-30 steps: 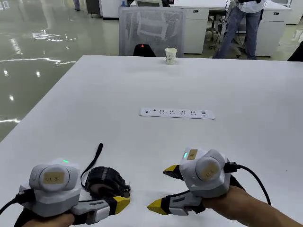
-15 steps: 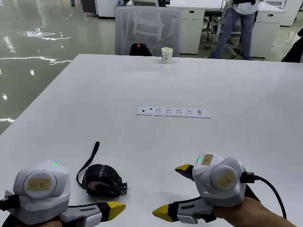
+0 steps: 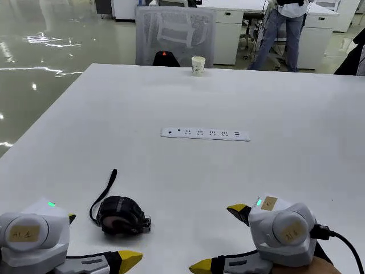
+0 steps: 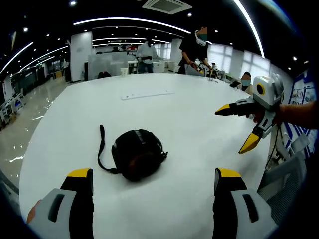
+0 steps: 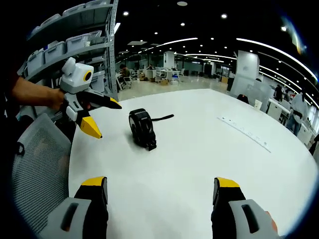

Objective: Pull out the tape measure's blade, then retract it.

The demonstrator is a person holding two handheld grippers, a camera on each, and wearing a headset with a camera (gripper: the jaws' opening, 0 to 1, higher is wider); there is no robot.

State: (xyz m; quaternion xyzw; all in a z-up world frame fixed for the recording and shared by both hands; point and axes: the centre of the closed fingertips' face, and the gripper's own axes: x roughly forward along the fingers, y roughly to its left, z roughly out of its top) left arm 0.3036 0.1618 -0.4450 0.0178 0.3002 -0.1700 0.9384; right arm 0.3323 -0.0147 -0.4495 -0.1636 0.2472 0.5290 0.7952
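Head view: high above the near edge of the table [image 3: 256, 103], facing forward and down, with the tape measure [image 3: 120, 215] low and left of centre.
Left gripper view: low over the table, close to the tape measure, facing it squarely. It also catches the right gripper [image 4: 230, 132].
Right gripper view: low, farther from the tape measure, and it takes in the left gripper [image 5: 105, 120].
All three views share the tape measure.

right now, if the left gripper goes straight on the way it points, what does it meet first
Most likely the black round tape measure on the white table: it lies centred ahead of the left gripper, between its open jaws. Depth is unclear, so it might pass above.
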